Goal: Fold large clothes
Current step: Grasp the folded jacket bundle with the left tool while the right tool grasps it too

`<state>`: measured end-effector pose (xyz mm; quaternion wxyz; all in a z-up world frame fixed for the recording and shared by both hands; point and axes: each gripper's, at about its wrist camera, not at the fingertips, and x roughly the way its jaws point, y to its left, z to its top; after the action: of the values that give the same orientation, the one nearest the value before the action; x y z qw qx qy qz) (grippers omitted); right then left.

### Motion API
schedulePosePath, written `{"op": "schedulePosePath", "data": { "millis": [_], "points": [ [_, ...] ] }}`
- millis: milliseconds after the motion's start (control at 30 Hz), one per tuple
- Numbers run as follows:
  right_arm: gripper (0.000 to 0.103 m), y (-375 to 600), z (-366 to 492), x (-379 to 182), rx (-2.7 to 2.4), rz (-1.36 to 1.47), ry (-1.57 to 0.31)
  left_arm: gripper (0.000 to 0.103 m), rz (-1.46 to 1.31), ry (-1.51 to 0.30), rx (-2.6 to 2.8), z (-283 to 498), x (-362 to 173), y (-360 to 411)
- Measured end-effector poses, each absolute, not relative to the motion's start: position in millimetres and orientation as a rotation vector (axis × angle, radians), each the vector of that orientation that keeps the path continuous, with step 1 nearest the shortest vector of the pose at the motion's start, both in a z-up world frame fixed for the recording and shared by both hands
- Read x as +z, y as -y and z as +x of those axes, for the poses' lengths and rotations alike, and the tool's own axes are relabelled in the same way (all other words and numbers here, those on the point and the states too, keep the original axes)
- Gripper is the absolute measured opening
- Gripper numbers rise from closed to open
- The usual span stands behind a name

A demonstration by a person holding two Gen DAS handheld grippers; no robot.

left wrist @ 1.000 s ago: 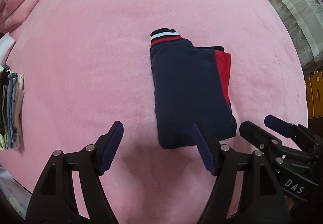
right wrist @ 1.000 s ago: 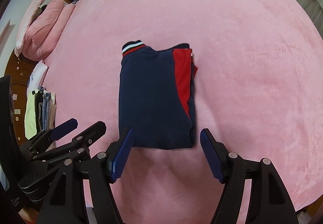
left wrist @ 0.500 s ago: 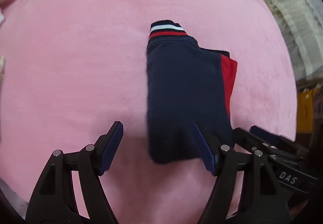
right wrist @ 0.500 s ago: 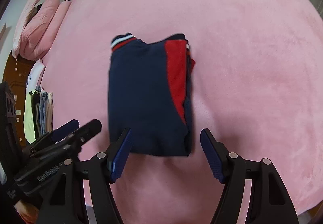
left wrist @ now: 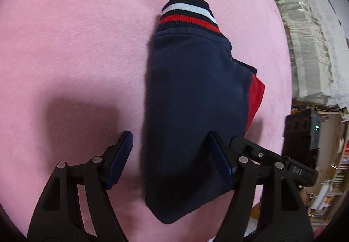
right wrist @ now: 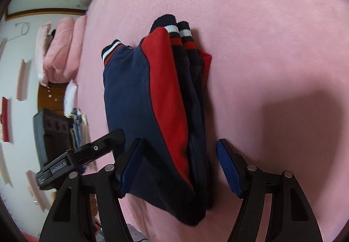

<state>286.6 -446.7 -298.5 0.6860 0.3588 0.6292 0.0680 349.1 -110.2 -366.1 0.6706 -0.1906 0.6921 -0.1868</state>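
Note:
A folded navy sweatshirt (left wrist: 194,100) with a red side panel and striped red-and-white ribbing lies on the pink bed cover (left wrist: 76,45). My left gripper (left wrist: 171,161) stands open low over its near left corner; the left pad is off the cloth and the right pad is above it. In the right wrist view the sweatshirt (right wrist: 135,100) shows its stacked layers along the right edge. My right gripper (right wrist: 180,167) stands open astride the near right corner, with neither pad pressing on the fabric. Each gripper appears at the edge of the other's view.
Pink pillows (right wrist: 59,52) lie at the head of the bed, and a stack of folded clothes (right wrist: 78,128) sits at its left edge. A dark box (left wrist: 303,132) stands past the near edge. White lace fabric (left wrist: 305,34) hangs beyond the right side.
Both grippers have come down and tilted toward the sweatshirt's near edge, which now fills much more of each view. Their jaws stay equally wide. The sweatshirt has not moved.

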Motion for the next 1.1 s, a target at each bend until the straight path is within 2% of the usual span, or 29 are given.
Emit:
{"op": "schedulePosePath", "data": {
  "millis": [133, 200, 267, 433, 533, 767, 1100],
  "points": [
    [0.07, 444.3, 294.7, -307.7, 0.201, 0.851, -1.388, 0.069, -0.471, -1.589, -0.482, 353.6, -375.5, 111.7],
    [0.069, 440.0, 298.5, -310.7, 0.222, 0.855, -1.39, 0.064, -0.517, -1.633, -0.498, 354.9, -385.5, 115.3],
    [0.063, 436.7, 300.7, -311.8, 0.213, 0.843, -1.399, 0.061, -0.512, -1.63, -0.489, 355.5, -386.0, 117.5],
    [0.047, 436.5, 294.4, -304.3, 0.224, 0.851, -1.376, 0.04, -0.465, -1.566, -0.495, 346.5, -368.8, 122.3],
    [0.04, 432.4, 290.4, -294.1, 0.228, 0.832, -1.364, 0.035, -0.441, -1.52, -0.469, 334.5, -354.9, 125.1],
    [0.037, 401.2, 275.7, -256.2, 0.297, 0.78, -1.364, 0.031, -0.463, -1.42, -0.369, 287.2, -299.8, 98.7],
    [0.036, 265.7, 256.6, -202.1, 0.55, 0.658, -1.346, 0.031, -0.54, -1.31, -0.193, 216.4, -216.2, -38.0]
  ]
}}
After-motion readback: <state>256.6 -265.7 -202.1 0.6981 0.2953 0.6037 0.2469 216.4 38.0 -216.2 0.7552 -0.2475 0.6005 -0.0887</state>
